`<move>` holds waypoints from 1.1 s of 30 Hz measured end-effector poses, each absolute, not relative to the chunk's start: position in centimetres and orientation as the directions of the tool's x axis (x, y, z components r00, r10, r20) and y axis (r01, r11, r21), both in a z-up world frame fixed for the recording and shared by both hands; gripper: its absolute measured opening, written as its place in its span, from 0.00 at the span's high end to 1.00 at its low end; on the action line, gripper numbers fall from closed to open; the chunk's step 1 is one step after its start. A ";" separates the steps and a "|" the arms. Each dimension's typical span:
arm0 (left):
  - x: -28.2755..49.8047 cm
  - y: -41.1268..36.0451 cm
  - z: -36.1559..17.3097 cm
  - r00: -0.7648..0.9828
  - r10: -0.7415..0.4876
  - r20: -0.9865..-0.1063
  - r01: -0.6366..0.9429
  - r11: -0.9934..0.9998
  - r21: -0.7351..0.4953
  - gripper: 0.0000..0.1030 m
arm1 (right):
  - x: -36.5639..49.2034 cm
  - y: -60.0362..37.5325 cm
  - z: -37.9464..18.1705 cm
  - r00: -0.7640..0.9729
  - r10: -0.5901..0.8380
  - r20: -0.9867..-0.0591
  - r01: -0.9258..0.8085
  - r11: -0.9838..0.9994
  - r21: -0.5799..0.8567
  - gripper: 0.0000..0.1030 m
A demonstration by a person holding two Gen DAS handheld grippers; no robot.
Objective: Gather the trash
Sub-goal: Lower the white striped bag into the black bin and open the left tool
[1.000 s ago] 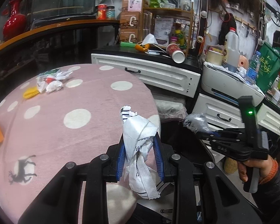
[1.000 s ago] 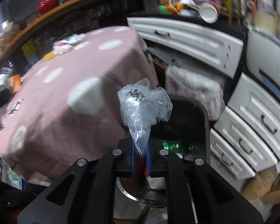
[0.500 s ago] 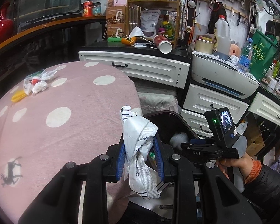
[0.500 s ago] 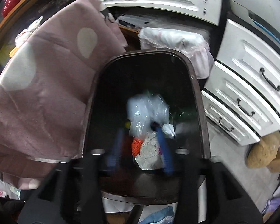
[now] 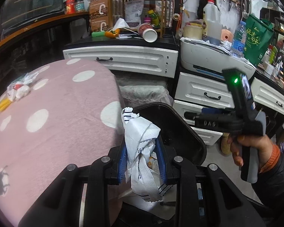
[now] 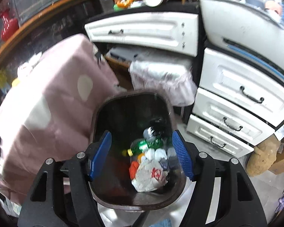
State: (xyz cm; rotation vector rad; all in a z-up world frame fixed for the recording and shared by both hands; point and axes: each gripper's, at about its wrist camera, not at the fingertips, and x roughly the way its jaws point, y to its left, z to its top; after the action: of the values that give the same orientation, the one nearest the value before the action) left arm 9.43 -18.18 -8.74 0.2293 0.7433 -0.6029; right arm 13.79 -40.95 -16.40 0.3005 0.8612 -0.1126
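My left gripper (image 5: 142, 151) is shut on a crumpled white wrapper with a woven strap (image 5: 140, 132), held at the table's edge above the near rim of a dark trash bin (image 5: 181, 126). In the right wrist view, my right gripper (image 6: 142, 147) hangs over the bin (image 6: 98, 117); its jaws are opening and nothing is between them. Inside the bin lie a green bottle (image 6: 143, 144), a white bag (image 6: 151, 176) and a clear plastic bag (image 6: 153, 130). Across the bin in the left wrist view, a hand (image 5: 250, 145) holds the right gripper. More wrappers (image 5: 19, 89) lie on the pink dotted table (image 5: 56, 113).
White drawers (image 5: 204, 92) and a printer (image 5: 208, 60) stand right behind the bin. A lace-covered bundle (image 5: 142, 92) sits between table and drawers. A tipped paper cup (image 5: 148, 33) lies on the cluttered counter. A yellow item (image 5: 3, 104) rests near the table's left edge.
The right gripper moved over the bin, opened and let go of the clear bag, which dropped in. The left gripper carried its wrapper toward the bin.
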 end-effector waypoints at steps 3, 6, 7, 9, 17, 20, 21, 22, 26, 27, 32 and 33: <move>9.9 -19.7 -9.5 0.539 -0.439 -0.719 0.618 0.786 -0.017 0.73 | 13.1 -41.8 -14.9 0.677 0.032 -0.735 0.222 0.943 0.246 0.33; 10.7 -21.1 -10.7 0.498 -0.435 -0.750 0.636 0.771 -0.025 0.73 | 12.4 -42.6 -13.7 0.703 0.026 -0.711 0.236 0.934 0.267 0.31; 10.9 -21.5 -11.0 0.487 -0.433 -0.758 0.640 0.768 -0.028 0.73 | 12.2 -42.8 -13.3 0.711 0.025 -0.702 0.238 0.932 0.274 0.31; 11.4 -22.6 -11.9 0.458 -0.426 -0.780 0.657 0.753 -0.025 0.73 | 12.1 -43.0 -13.0 0.717 0.021 -0.696 0.242 0.930 0.278 0.31; 12.6 -26.0 -14.8 0.372 -0.395 -0.840 0.709 0.705 -0.017 0.72 | 11.6 -44.0 -13.0 0.721 0.016 -0.693 0.262 0.919 0.294 0.31; 12.9 -26.9 -15.9 0.354 -0.377 -0.856 0.726 0.687 -0.002 0.70 | 11.5 -44.2 -13.0 0.723 0.017 -0.691 0.267 0.915 0.302 0.31; 12.9 -27.1 -16.2 0.346 -0.373 -0.861 0.732 0.681 -0.001 0.69 | 11.5 -44.3 -13.0 0.722 0.016 -0.692 0.268 0.915 0.302 0.31; 13.0 -27.3 -16.4 0.344 -0.369 -0.863 0.734 0.679 0.002 0.63 | 11.5 -44.3 -13.0 0.722 0.015 -0.692 0.270 0.914 0.301 0.31; 12.9 -27.4 -16.7 0.340 -0.383 -0.859 0.740 0.672 -0.006 0.21 | 11.5 -44.7 -13.2 0.720 0.014 -0.694 0.279 0.909 0.308 0.31; 12.9 -27.4 -16.7 0.337 -0.386 -0.859 0.743 0.669 -0.009 0.19 | 11.4 -44.8 -13.2 0.719 0.013 -0.694 0.283 0.908 0.310 0.31; 12.8 -27.2 -16.7 0.334 -0.389 -0.859 0.738 0.675 -0.018 0.12 | 11.3 -45.2 -13.1 0.720 0.010 -0.694 0.291 0.903 0.316 0.28; 12.7 -27.0 -16.6 0.327 -0.397 -0.858 0.737 0.675 -0.031 0.12 | 11.3 -45.1 -13.1 0.721 0.007 -0.692 0.293 0.903 0.314 0.25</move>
State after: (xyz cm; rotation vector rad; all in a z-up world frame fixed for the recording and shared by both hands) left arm 12.72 -27.02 -16.57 0.4009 0.9828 -0.7688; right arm 11.31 -45.13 -13.11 0.4247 0.7536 -0.1628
